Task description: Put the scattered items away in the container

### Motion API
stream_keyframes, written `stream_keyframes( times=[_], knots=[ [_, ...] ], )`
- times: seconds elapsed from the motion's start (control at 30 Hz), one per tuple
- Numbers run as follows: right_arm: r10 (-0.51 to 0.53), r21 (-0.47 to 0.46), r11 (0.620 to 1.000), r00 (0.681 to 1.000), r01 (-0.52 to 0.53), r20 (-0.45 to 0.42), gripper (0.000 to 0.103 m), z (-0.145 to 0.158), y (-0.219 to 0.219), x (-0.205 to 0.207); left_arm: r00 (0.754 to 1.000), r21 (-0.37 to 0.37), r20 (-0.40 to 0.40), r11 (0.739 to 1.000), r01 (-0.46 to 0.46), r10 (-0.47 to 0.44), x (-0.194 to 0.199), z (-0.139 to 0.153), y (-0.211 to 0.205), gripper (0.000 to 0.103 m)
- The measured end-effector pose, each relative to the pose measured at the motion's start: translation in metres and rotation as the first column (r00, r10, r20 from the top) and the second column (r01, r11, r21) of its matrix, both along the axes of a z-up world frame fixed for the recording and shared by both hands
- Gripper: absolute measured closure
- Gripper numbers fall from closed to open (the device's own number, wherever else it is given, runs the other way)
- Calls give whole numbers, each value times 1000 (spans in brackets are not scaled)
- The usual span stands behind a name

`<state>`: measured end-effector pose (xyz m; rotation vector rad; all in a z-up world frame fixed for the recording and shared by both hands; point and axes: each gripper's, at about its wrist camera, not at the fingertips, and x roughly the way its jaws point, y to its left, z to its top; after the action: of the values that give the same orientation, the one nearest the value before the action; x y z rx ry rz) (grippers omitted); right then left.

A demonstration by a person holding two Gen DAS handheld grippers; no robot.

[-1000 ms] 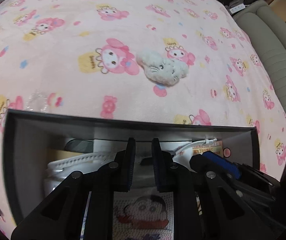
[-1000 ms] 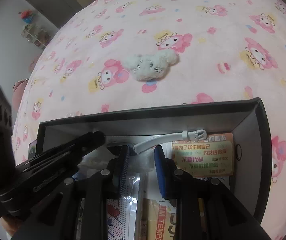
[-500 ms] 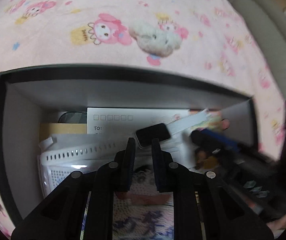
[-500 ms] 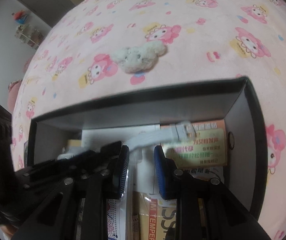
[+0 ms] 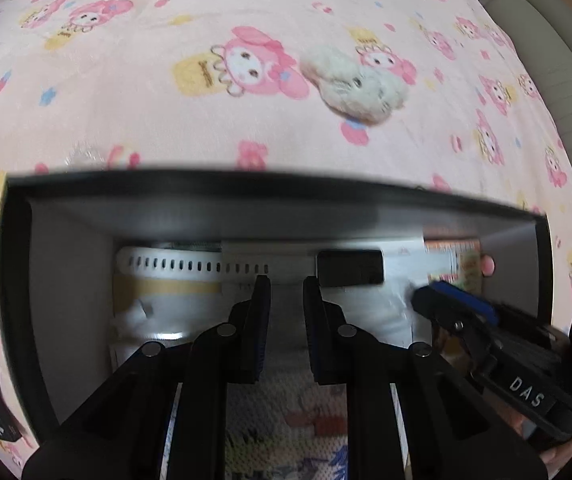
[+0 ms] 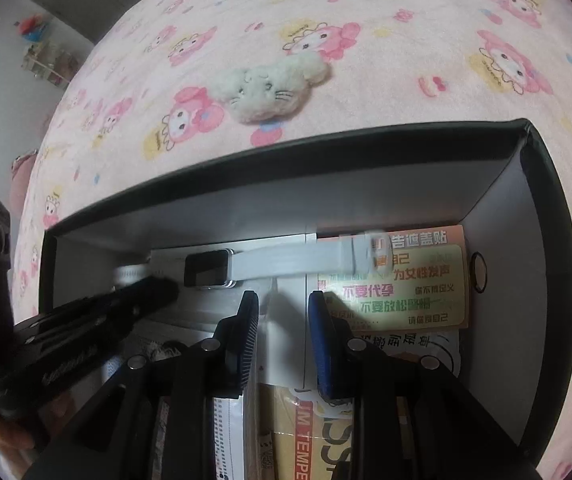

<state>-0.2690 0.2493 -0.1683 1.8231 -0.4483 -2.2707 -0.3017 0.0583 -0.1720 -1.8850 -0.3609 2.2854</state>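
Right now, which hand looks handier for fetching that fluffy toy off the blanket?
Probably the left: the fluffy toy lies past the box, nearer its left end. Both tongs, left and right, hold nothing.

Both grippers are pointing steeply down, side by side. The left gripper (image 5: 286,284) is showing a narrow gap, apparently holding nothing; the right gripper (image 6: 281,300) is likewise slightly parted, empty.
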Motion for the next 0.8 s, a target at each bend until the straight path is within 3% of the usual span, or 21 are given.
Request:
stream_keyframes(
  times=[0.1,0.2,0.37,0.8],
  knots=[
    [-9,28,1000,1000,10,-28,81,5,1,0,999,63,-39,998,-6,9,6,13,-7,88],
    [-5,19,1000,996,7,-93,81,16,2,2,999,76,-34,997,18,-15,11,16,-6,88],
    [0,30,1000,1000,1,-29,80,-1,0,-2,1000,86,13,996,19,-21,8,1,-4,88],
    [18,58,998,998,-14,-61,80,-1,0,-5,1000,103,-1,995,8,-8,2,-2,2,83]
  ],
)
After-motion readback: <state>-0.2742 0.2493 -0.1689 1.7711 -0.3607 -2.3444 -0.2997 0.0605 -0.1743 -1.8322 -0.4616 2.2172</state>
